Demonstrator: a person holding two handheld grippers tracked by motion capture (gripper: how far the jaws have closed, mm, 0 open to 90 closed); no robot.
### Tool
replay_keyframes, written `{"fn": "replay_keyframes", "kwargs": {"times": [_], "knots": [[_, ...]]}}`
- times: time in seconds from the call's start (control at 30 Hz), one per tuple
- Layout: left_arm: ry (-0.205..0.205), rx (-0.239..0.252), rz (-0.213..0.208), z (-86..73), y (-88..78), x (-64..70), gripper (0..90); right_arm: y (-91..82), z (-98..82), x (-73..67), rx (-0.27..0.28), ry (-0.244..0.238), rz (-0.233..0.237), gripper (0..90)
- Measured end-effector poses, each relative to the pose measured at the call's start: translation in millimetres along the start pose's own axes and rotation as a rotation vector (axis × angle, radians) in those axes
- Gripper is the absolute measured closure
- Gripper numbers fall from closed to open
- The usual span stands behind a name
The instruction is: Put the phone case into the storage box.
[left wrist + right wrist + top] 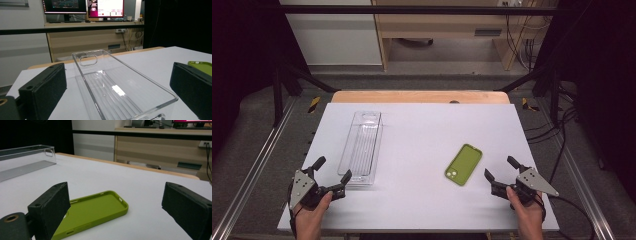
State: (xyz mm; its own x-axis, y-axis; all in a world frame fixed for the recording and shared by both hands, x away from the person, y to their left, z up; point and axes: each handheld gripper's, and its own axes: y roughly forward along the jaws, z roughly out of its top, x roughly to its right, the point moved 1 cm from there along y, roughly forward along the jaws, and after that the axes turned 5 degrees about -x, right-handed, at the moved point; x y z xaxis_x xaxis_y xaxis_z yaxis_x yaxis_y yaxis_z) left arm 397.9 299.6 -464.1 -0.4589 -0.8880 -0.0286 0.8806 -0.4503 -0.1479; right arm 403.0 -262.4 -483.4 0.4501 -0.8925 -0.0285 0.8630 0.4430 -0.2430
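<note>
Both tongs gape empty; green case point(463, 164) looks light, floppy, flat on surface point(422, 150), so pinch its raised rim.

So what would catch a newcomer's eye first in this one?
The bright green phone case lying hollow side up on the white table, just ahead of the open right gripper. Next, the long clear plastic bin standing empty at the left, its near end close to the open left gripper.
</note>
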Motion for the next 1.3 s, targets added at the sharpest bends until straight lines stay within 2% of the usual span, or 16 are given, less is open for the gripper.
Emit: {"fn": "replay_keyframes", "kwargs": {"times": [0.2, 0.27, 0.37, 0.4, 0.53, 0.57, 0.6, 0.63, 0.67, 0.8, 0.83, 0.87, 0.97, 1.0, 1.07, 1.3], "knots": [[0.000, 0.002, -0.003, 0.6, -1.9, 2.3, 0.1, 0.2, 0.7, -2.3, -0.044, 0.034, 0.020, 7.0], [0.003, -0.002, -0.003, 0.3, -3.4, 3.6, 0.2, 0.6, 1.7, -5.2, -0.099, 0.031, 0.040, 5.2], [0.004, -0.006, -0.002, -0.2, -4.1, 4.0, 0.2, 1.7, 2.4, -8.3, -0.130, 0.026, 0.059, 4.7], [0.005, -0.012, -0.002, -0.9, -4.3, 4.0, 0.2, 4.9, 2.2, -11.2, -0.190, -0.010, 0.061, 5.3], [0.007, -0.012, 0.007, -0.1, -5.7, 3.1, 0.3, 11.2, 9.4, -10.7, -0.270, -0.054, 0.048, 8.8], [0.007, -0.012, 0.007, -0.1, -5.7, 3.1, 0.3, 11.2, 9.4, -10.7, -0.270, -0.054, 0.048, 8.8], [0.011, -0.015, 0.015, 0.2, -6.2, 2.7, 0.3, 12.7, 12.5, -9.3, -0.292, -0.071, 0.050, 9.7], [0.007, -0.012, 0.018, 0.4, -6.8, 1.8, 0.4, 16.2, 19.9, -4.7, -0.351, -0.100, 0.023, 13.3], [0.004, -0.011, 0.021, 0.4, -7.2, 1.4, 0.4, 18.5, 23.4, -1.9, -0.369, -0.112, 0.010, 13.5], [-0.001, -0.008, 0.022, 0.6, -8.3, 0.8, 0.5, 33.0, 33.4, 10.4, -0.451, -0.156, 0.015, 14.8], [-0.001, -0.008, 0.022, 0.6, -8.3, 0.8, 0.5, 33.0, 33.4, 10.4, -0.451, -0.156, 0.015, 14.8], [-0.001, -0.007, 0.022, 0.7, -8.4, 1.0, 0.5, 42.4, 38.2, 17.4, -0.494, -0.151, 0.033, 14.7], [0.000, -0.009, 0.021, 0.4, -8.0, 1.0, 0.5, 54.6, 42.2, 25.1, -0.550, -0.136, 0.050, 14.6], [0.000, -0.009, 0.021, 0.4, -8.0, 1.0, 0.5, 54.6, 42.2, 25.1, -0.550, -0.136, 0.050, 14.6], [0.000, -0.009, 0.021, 0.3, -8.0, 1.1, 0.5, 66.4, 45.8, 31.5, -0.590, -0.145, 0.048, 15.9], [0.000, -0.008, 0.016, 0.1, -7.2, 1.5, 0.6, 90.1, 55.9, 44.1, -0.644, -0.146, 0.057, 22.3]]}}
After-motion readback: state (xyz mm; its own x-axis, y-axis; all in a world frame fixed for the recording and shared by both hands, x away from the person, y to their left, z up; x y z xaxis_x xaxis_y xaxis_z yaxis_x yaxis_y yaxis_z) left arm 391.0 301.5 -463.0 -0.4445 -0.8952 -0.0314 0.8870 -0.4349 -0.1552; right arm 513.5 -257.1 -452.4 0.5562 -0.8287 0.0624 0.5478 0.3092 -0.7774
